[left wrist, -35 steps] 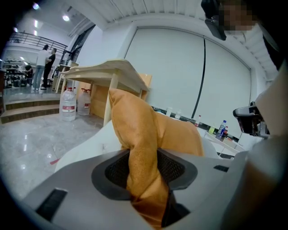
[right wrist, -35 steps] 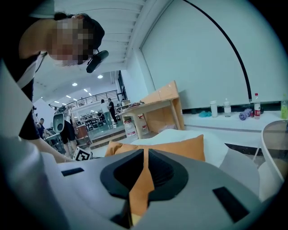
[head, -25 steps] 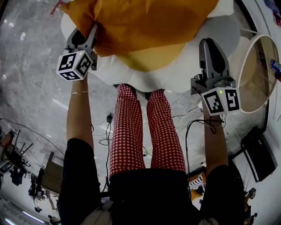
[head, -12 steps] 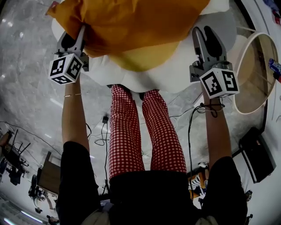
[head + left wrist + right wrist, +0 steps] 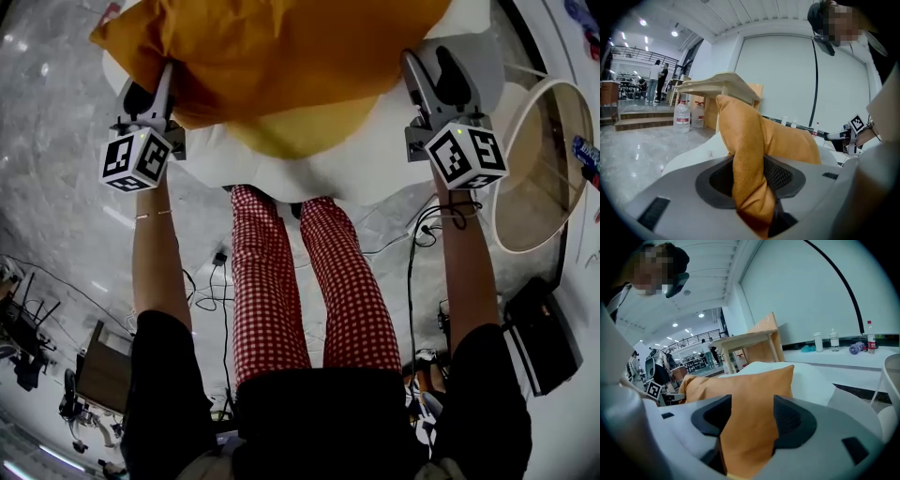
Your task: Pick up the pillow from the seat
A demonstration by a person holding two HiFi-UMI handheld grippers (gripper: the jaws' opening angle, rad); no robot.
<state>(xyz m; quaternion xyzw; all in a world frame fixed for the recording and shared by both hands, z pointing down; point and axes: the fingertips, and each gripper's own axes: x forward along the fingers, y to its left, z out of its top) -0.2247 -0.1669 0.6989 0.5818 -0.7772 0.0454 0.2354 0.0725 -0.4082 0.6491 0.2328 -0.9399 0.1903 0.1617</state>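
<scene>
Pillow [image 5: 281, 47], orange, sits over the white seat [image 5: 375, 159]. The left gripper [image 5: 164, 70] pinches its left corner. The right gripper [image 5: 427, 66] has jaws just opening, apart, with the pillow's right edge between them.

Reference: the seat [image 5: 375, 159]. The pillow [image 5: 281, 56] lies across the seat, its left corner past the seat's left edge. The round table [image 5: 544, 159] stands just right of the seat. The person's legs [image 5: 309, 281] stand before its near edge.

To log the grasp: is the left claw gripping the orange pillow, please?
Yes, the left claw pinches a fold of the orange pillow between its jaws.
</scene>
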